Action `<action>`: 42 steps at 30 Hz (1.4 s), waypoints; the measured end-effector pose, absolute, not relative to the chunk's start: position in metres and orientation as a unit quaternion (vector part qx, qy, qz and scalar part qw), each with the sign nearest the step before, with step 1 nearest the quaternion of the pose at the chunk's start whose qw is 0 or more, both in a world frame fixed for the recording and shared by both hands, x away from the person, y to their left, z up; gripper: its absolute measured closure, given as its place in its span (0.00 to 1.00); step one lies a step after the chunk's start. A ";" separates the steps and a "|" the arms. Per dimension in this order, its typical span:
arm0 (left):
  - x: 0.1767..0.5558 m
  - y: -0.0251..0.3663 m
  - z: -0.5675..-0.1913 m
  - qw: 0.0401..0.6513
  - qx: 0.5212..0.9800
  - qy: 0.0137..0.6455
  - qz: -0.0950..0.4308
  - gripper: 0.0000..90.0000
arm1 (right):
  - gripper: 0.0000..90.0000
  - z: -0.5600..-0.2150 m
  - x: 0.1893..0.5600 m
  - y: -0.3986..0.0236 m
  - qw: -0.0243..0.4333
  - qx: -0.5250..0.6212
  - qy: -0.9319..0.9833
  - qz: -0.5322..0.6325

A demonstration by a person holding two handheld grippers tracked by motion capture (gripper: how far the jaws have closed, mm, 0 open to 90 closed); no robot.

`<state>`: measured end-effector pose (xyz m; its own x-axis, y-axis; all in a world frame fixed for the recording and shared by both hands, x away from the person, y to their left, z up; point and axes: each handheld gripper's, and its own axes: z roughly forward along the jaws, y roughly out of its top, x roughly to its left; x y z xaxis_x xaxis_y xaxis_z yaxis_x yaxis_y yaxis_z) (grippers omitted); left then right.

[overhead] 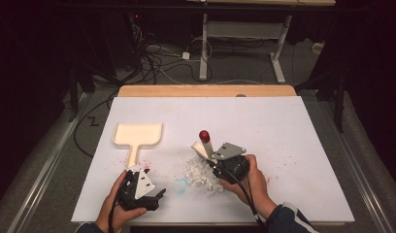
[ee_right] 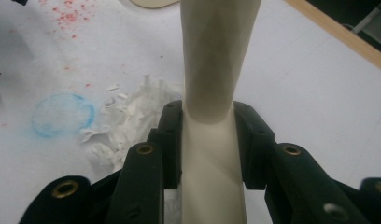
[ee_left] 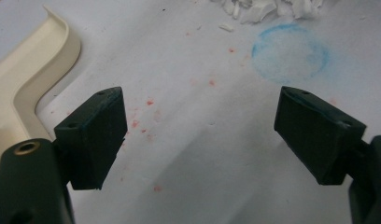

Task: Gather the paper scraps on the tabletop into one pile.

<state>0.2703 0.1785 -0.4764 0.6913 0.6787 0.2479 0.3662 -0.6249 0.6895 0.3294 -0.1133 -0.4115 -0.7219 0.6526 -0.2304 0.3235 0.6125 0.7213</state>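
Observation:
A cream-handled tool (overhead: 206, 146) with a red knob (overhead: 204, 135) at its far end stands tilted over a pile of white scraps (overhead: 198, 170). My right gripper (overhead: 216, 161) is shut on the cream handle (ee_right: 216, 60), its jaws (ee_right: 209, 135) pressing both sides, with the scraps (ee_right: 128, 126) just to its left. A cream dustpan (overhead: 138, 134) lies flat at the left. My left gripper (overhead: 155, 185) rests beside the dustpan's handle (ee_left: 25, 79), jaws wide open (ee_left: 200, 135) over bare table with nothing between them.
A blue chalky ring (overhead: 180, 184) marks the white table (overhead: 283, 131) between the two grippers. Red specks are scattered near the dustpan's handle. Beyond the table's wooden far edge (overhead: 206, 91) are floor cables and a desk frame.

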 end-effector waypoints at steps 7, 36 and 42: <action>0.270 0.179 -0.477 0.309 0.865 0.304 0.251 0.18 | 0.75 -0.389 0.332 -0.144 0.242 0.271 0.855 0.370; 0.267 0.182 -0.474 0.308 0.864 0.305 0.255 0.18 | 0.76 -0.401 0.293 -0.202 0.124 0.182 0.914 0.340; 0.268 0.180 -0.476 0.306 0.866 0.304 0.252 0.18 | 0.76 -0.399 0.305 -0.183 0.140 0.181 0.909 0.347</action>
<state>0.2683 0.1805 -0.4759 0.6886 0.6803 0.2510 0.3720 -0.6286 0.6830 0.3048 -0.1831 -0.3989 -0.8949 0.4270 -0.1296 0.2319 0.6931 0.6825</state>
